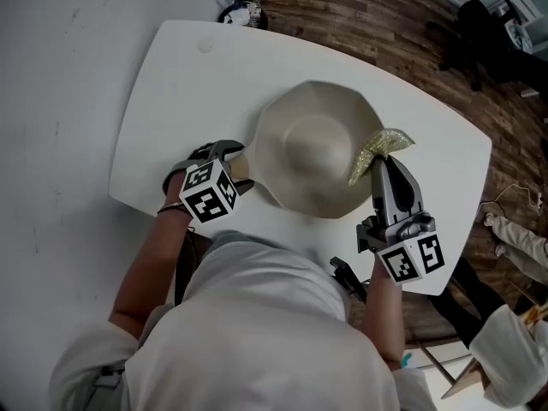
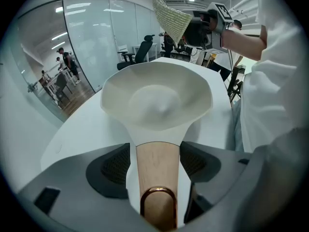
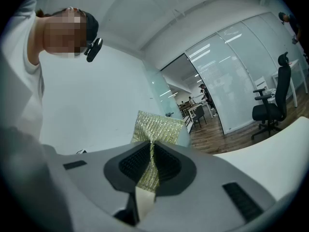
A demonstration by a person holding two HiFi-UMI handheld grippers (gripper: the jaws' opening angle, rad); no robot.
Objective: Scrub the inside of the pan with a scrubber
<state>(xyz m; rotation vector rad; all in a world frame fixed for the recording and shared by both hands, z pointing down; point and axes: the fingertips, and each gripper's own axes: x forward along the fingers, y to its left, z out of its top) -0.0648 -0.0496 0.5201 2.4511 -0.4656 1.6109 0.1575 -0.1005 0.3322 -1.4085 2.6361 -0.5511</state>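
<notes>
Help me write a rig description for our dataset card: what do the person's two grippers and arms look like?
The two match. The left gripper and right gripper have grey plastic jaws with black ribbed pads set into them. Each carries a white cube printed with black square markers. The person wears a light short-sleeved T-shirt, so the forearms are uncovered.

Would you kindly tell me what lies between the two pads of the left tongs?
The wooden pan handle, with its copper loop, lies inside the open left tongs in the left gripper view; both pads stand clear of it.
</notes>
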